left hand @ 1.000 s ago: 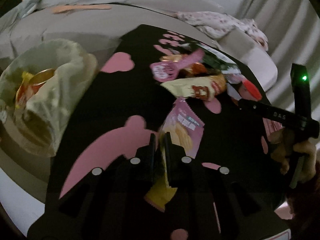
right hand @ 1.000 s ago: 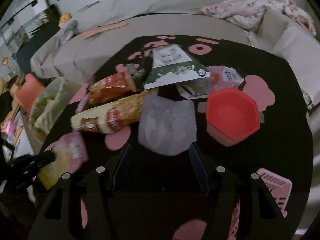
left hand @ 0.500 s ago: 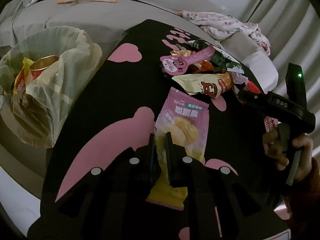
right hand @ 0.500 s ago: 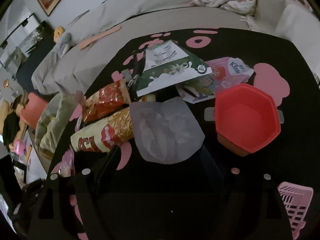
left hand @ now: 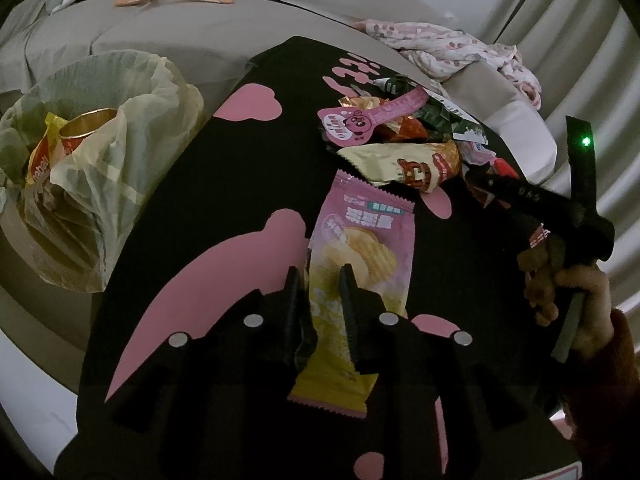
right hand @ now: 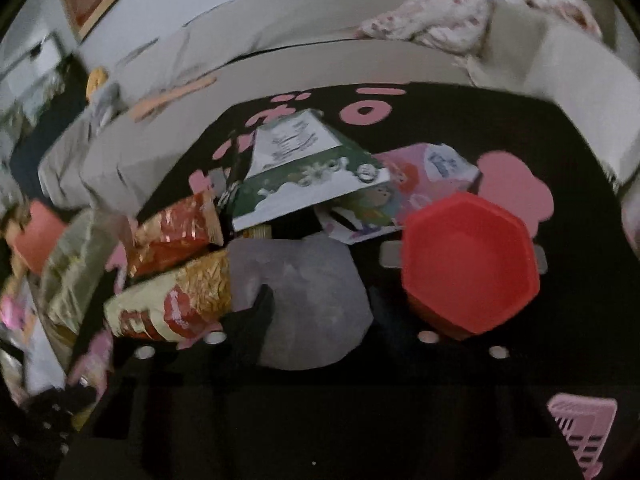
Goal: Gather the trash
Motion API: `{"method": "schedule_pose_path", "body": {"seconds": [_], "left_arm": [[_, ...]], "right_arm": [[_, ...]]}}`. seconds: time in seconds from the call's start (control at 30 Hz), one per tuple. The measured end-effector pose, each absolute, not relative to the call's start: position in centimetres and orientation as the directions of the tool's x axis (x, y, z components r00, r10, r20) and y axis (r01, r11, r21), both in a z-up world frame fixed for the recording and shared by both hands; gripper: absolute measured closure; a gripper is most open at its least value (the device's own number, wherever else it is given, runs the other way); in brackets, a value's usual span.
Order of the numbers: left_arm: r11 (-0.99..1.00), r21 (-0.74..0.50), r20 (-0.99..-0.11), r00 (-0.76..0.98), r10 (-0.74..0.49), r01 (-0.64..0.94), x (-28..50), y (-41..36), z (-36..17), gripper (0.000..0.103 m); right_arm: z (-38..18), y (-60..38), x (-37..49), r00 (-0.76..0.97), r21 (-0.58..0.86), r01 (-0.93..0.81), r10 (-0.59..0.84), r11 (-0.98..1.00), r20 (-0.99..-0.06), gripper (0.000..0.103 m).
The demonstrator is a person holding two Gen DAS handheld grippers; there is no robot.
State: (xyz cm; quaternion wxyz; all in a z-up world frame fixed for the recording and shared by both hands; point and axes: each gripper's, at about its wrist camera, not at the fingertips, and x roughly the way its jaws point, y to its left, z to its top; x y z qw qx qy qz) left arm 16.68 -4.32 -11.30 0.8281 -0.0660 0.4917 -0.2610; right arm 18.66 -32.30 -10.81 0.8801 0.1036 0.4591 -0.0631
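In the left wrist view my left gripper (left hand: 320,276) is shut on a pink and yellow chip packet (left hand: 356,248), held over the black table (left hand: 256,176). A trash bag (left hand: 92,168) with wrappers in it stands off the table's left edge. In the right wrist view my right gripper (right hand: 320,300) is open around a crumpled grey wrapper (right hand: 308,304); its left finger lies over the wrapper, its right finger is dark against the table. A gold and red snack bag (right hand: 172,304) lies left of it and a red hexagonal cup (right hand: 468,264) right of it.
A pile of trash lies behind: a green and white carton (right hand: 304,172), a red foil bag (right hand: 176,232), a pink cartoon wrapper (right hand: 408,196). A pink basket (right hand: 580,428) sits at the near right. A grey sofa (left hand: 200,28) with a blanket (left hand: 452,48) rings the table.
My left gripper has lifted and drawn the chip packet nearer, flattening it out. My right gripper has moved forward so its fingers now straddle the grey wrapper.
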Motion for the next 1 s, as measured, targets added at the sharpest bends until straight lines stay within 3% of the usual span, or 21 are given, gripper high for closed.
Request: {"method": "schedule_pose_path", "body": {"seconds": [0.1, 0.13, 0.37, 0.73, 0.83, 0.9, 0.97, 1.0], "left_arm": [[0.857, -0.365, -0.78, 0.383, -0.495, 0.364, 16.7, -4.3, -11.2, 0.077], [0.858, -0.366, -0.78, 0.383, -0.494, 0.362, 16.7, -4.2, -11.2, 0.076], [0.865, -0.366, -0.78, 0.394, -0.487, 0.344, 16.7, -3.6, -10.9, 0.075], [0.86, -0.367, -0.778, 0.389, -0.493, 0.356, 16.3, -4.0, -10.7, 0.074], [0.859, -0.365, -0.78, 0.387, -0.492, 0.359, 16.3, -4.1, -10.7, 0.074], [0.86, -0.362, -0.78, 0.387, -0.491, 0.361, 16.2, -4.3, -10.6, 0.074], [0.86, -0.361, -0.781, 0.388, -0.49, 0.36, 16.2, -4.2, -10.6, 0.074], [0.861, -0.362, -0.781, 0.389, -0.489, 0.357, 16.2, -4.2, -10.6, 0.073]], "right_arm": [[-10.9, -31.8, 18.1, 0.565, 0.123, 0.161, 0.01, 0.979, -0.825, 0.086], [-11.0, -31.7, 17.9, 0.56, 0.147, 0.144, 0.042, 0.979, -0.827, 0.097], [-9.0, -31.4, 14.9, 0.6, 0.259, 0.089, 0.156, 0.962, -0.785, 0.099], [-5.9, -31.8, 10.5, 0.632, 0.251, 0.042, 0.169, 0.967, -0.756, 0.1], [-7.3, -31.6, 10.2, 0.611, 0.245, 0.04, 0.171, 0.969, -0.773, 0.098], [-8.2, -31.4, 10.3, 0.591, 0.247, 0.034, 0.18, 0.968, -0.786, 0.09], [-8.9, -31.2, 10.4, 0.587, 0.234, 0.038, 0.168, 0.971, -0.792, 0.062], [-9.1, -31.1, 10.4, 0.591, 0.226, 0.033, 0.163, 0.974, -0.79, 0.062]]}}
